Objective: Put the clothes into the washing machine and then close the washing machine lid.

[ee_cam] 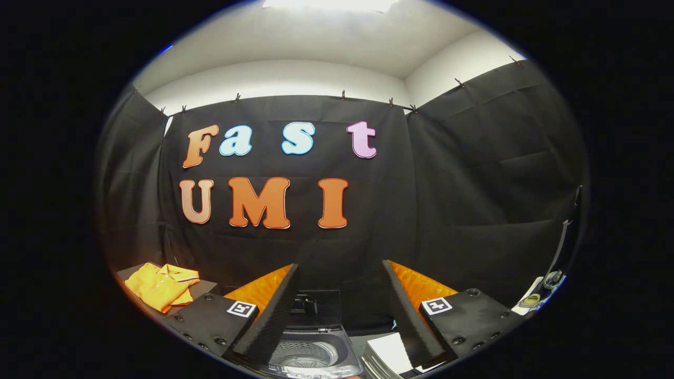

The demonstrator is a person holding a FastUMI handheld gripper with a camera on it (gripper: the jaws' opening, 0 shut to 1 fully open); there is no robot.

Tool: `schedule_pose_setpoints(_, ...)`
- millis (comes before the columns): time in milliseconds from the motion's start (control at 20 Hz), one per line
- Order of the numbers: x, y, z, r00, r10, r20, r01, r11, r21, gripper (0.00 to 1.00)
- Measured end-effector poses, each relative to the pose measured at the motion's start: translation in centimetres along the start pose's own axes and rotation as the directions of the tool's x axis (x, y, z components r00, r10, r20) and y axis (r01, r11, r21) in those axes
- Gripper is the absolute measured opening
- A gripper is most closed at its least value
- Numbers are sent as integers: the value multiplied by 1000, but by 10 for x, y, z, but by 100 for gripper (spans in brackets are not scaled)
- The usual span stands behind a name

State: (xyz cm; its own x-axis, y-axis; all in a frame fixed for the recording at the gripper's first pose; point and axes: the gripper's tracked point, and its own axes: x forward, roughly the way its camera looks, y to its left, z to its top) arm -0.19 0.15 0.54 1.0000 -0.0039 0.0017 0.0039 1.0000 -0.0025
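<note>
An orange collared shirt (160,286) lies crumpled on a dark surface (202,287) off to the left of my left finger. Below and between my fingers stands the washing machine (310,347), its lid (316,309) raised upright at the back and the perforated drum (308,355) showing inside. My gripper (339,273) hangs above the machine, open wide, with nothing between the fingers.
White paper or a flat white panel (387,351) lies just right of the machine, by my right finger. Some small items and a strap (547,284) sit at the far right against the black cloth wall.
</note>
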Motion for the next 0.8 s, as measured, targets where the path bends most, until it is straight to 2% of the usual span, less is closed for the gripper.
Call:
schedule_pose_setpoints(450, -1, 7, 2, 1000, 4, 4, -4, 1000, 0, 98)
schedule_pose_setpoints(800, -1, 32, 4, 1000, 26, 6, -26, 1000, 0, 98)
